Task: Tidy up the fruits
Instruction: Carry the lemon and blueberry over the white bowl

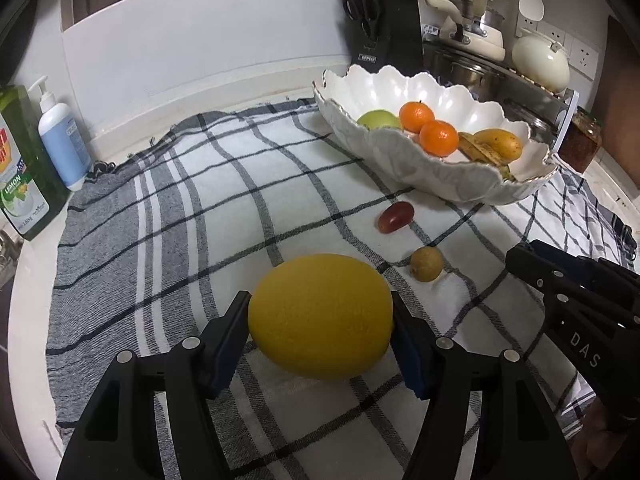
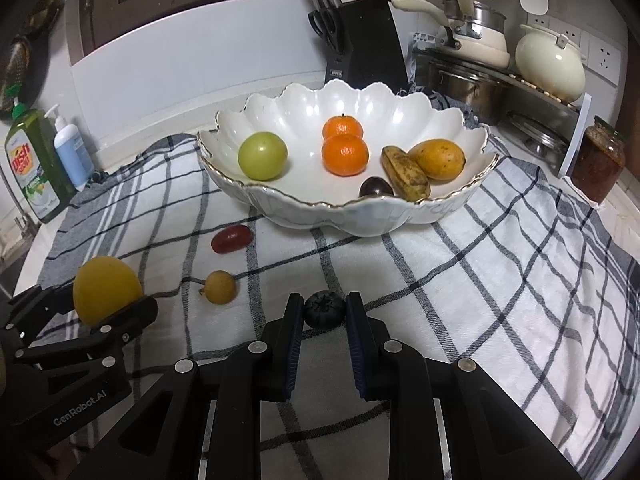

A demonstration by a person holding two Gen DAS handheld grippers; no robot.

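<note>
Both grippers are loaded: the left gripper (image 1: 320, 344) clamps the lemon (image 1: 320, 316) crosswise, the right gripper (image 2: 324, 312) pinches a blueberry (image 2: 324, 309) (narrow). The bowl (image 2: 280, 200) lies straight ahead — nearer the right gripper, I judge — across the cloth-covered counter.

Both tools are matte black plastic. The left gripper (image 1: 320, 344) has two wedge-shaped fingers, each faced on its inner side with a ribbed dark-blue pad (image 1: 412, 364). Behind the pads each finger carries round silver rivets, one near the pad's rear end and another farther back on an outer link, and triangular cut-outs lighten the links behind those. The right gripper (image 2: 324, 320) is built the same way: blue ribbed pads (image 2: 294, 344), four silver rivets in a row behind the fingers, and open triangular windows. White lettering "GenRobot.AI" runs along the left tool's side; the right tool's side shows "DAS".
</note>
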